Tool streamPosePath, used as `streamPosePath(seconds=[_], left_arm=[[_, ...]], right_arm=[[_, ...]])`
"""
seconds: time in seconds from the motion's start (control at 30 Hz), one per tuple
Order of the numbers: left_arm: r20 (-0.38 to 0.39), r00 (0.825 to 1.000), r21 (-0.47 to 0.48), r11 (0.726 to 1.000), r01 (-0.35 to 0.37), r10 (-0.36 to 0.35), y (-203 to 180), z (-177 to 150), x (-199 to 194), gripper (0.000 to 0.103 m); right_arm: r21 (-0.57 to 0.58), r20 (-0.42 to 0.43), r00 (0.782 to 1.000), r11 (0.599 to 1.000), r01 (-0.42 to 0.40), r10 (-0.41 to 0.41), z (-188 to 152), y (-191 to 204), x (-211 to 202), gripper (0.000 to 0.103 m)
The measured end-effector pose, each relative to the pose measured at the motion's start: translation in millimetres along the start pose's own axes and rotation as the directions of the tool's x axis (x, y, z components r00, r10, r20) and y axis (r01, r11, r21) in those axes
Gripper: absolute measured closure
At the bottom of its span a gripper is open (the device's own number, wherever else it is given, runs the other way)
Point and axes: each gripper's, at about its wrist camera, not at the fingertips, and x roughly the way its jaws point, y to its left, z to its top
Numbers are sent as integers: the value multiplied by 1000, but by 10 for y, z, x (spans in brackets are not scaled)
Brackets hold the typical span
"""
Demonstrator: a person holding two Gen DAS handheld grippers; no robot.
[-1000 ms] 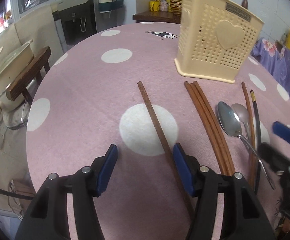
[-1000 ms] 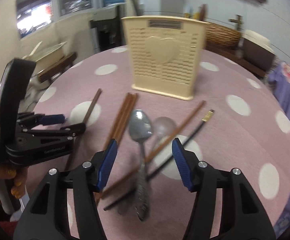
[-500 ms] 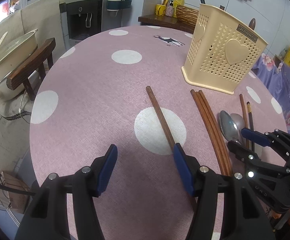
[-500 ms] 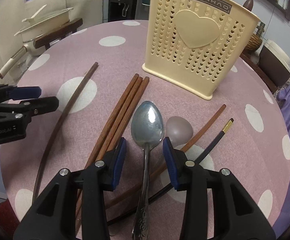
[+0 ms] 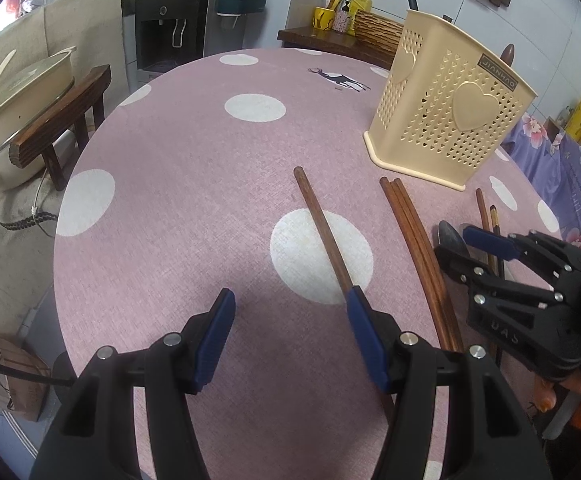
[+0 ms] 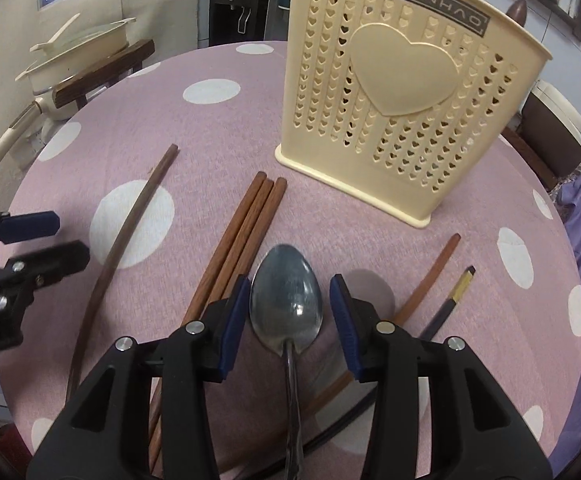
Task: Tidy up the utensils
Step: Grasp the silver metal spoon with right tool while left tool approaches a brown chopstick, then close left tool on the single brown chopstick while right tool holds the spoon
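At the bottom of the right wrist view I see my right gripper (image 6: 288, 304) with its blue pads either side of the bowl of a steel spoon (image 6: 286, 300); the jaws are opening, a slim gap shows on each side, nothing is pinched. Only this view shows that spoon whole, lying over a second, duller spoon (image 6: 370, 286) whose bowl peeks out at right. Left of centre lie three reddish-brown wooden chopsticks (image 6: 246, 232) side by side; right of centre, one more brown chopstick (image 6: 434, 272) and a black chopstick with a gold tip (image 6: 456, 294).

At the bottom of the left wrist view my left gripper (image 5: 290, 320) stands moderately wide over bare cloth; a lone dark wooden chopstick (image 5: 320, 228) passes under its right finger, outside the gap. At the right edge that view shows the right gripper from the side and a bit of the hand holding it (image 5: 570, 392).

Farther up both frames stands the cream perforated plastic utensil holder with a heart (image 6: 402, 92) on the pink polka-dot tablecloth (image 5: 194, 168).
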Motion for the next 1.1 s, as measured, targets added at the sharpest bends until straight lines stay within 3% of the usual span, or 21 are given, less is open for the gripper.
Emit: streamPosePath(seconds=[0.17, 0.57, 0.7, 0.8, 1.0, 1.1], left_arm=[[-3, 1000, 0, 1000, 4, -4, 5, -7, -3, 44], [-7, 1000, 15, 1000, -3, 3, -55, -2, 6, 43], [-7, 1000, 18, 1000, -8, 9, -76, -5, -3, 43], [1, 1000, 20, 1000, -13, 13, -90, 16, -17, 42], [3, 1000, 22, 999, -31, 31, -110, 65, 23, 42], [8, 998, 24, 998, -54, 54, -126, 117, 61, 43]], right_arm=[[25, -30, 999, 999, -20, 21, -10, -40, -11, 61], [93, -16, 998, 994, -58, 60, -55, -119, -23, 65], [163, 83, 993, 982, -93, 80, -61, -232, -240, 65], [223, 191, 977, 966, -134, 92, -76, -366, -555, 65], [329, 342, 938, 928, -174, 55, -264, -662, -1181, 65], [366, 373, 928, 916, -162, 14, -413, -744, -1372, 65]])
